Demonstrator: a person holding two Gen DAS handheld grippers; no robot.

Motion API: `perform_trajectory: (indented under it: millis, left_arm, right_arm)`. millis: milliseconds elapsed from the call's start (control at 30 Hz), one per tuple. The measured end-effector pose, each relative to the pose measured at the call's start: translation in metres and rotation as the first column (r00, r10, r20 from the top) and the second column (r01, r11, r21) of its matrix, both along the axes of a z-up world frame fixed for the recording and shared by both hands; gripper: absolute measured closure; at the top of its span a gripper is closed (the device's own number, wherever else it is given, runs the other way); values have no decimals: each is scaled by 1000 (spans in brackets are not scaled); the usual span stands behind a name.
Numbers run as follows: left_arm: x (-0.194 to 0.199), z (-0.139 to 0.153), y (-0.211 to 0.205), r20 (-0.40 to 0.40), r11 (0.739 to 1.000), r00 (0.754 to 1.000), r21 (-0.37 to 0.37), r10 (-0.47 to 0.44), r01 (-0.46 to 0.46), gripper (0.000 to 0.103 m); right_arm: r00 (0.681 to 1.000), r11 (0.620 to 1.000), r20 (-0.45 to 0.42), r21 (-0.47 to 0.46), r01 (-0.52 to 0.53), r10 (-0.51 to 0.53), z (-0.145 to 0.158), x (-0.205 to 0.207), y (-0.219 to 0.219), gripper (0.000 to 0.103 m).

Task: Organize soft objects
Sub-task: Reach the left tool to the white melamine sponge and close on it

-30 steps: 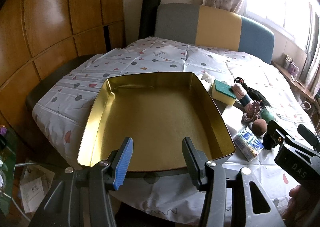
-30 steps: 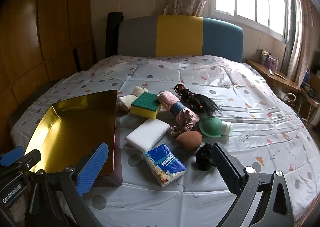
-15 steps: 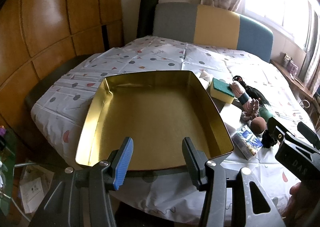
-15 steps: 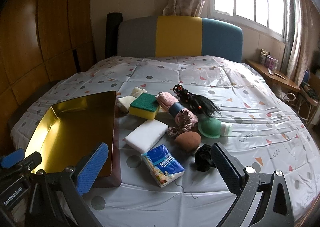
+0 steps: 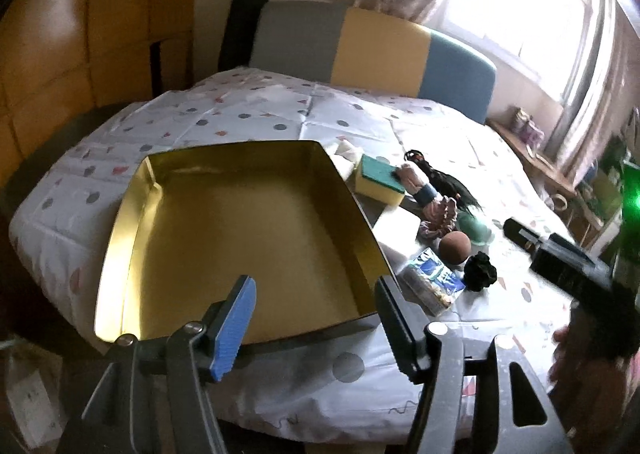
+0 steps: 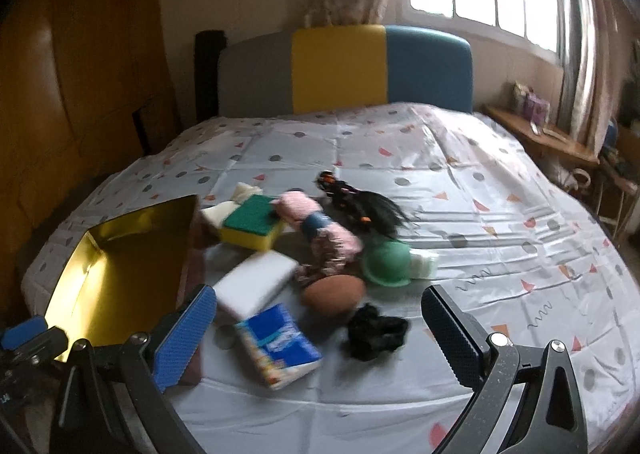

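A gold metal tray (image 5: 240, 238) lies bare on the left of the bed. My left gripper (image 5: 316, 294) hovers over the tray's near rim, its jaws opening with nothing between them. Right of the tray lie a green-and-yellow sponge (image 6: 250, 228), a white sponge block (image 6: 256, 282), a blue tissue pack (image 6: 280, 346), a brown egg-shaped sponge (image 6: 334, 296), a black scrunchie (image 6: 374, 334), pink fabric pieces (image 6: 316, 230), a green cap (image 6: 388, 260) and black hair (image 6: 368, 210). My right gripper (image 6: 316, 302) stands open above the tissue pack and scrunchie, touching nothing.
The patterned bedspread (image 6: 480, 214) stretches back to a grey, yellow and blue headboard (image 6: 340, 66). A wooden wardrobe (image 5: 80, 34) lines the left wall. A shelf with small items (image 6: 540, 134) runs under the window on the right. A white cloth (image 6: 240, 194) lies behind the sponge.
My left gripper's jaws have widened and its view has swung a little to the right. My right gripper has shifted rightward and closer, so the items sit lower and further left in its view.
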State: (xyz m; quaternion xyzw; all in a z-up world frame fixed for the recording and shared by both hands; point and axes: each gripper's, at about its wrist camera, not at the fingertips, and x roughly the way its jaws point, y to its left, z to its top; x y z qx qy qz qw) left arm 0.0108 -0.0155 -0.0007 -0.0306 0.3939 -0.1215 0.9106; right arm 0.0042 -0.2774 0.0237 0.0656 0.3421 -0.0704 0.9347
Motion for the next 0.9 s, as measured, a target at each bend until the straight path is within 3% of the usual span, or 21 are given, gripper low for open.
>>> perform_trajectory:
  millis: [267,367,467,667,900]
  left_arm:
    - [32,6,-47,-58,978,976,21,-208,209,40]
    - [48,5,-66,-86,963,962,43,-261,265,40]
    - [67,0,-92,-125,936,934,73,-334,344,40]
    - [111,-22,-136,-241,890,881,108,-408,442,41]
    - [139,-55,-177,-352,799,801,194,-485,569,40]
  right_arm:
    - [996,997,-61,41,69,-67,-18,17,-90,0]
    - [992,987,-78,115,112,-103,-30,20,-112,0]
    - [987,966,-88,212,148,-132,-36,21,-127,0]
    - [988,958,-69,246,150,-137,-35,19,-131,0]
    - [988,941,-77,301,152,-135,-37,21,-138,0]
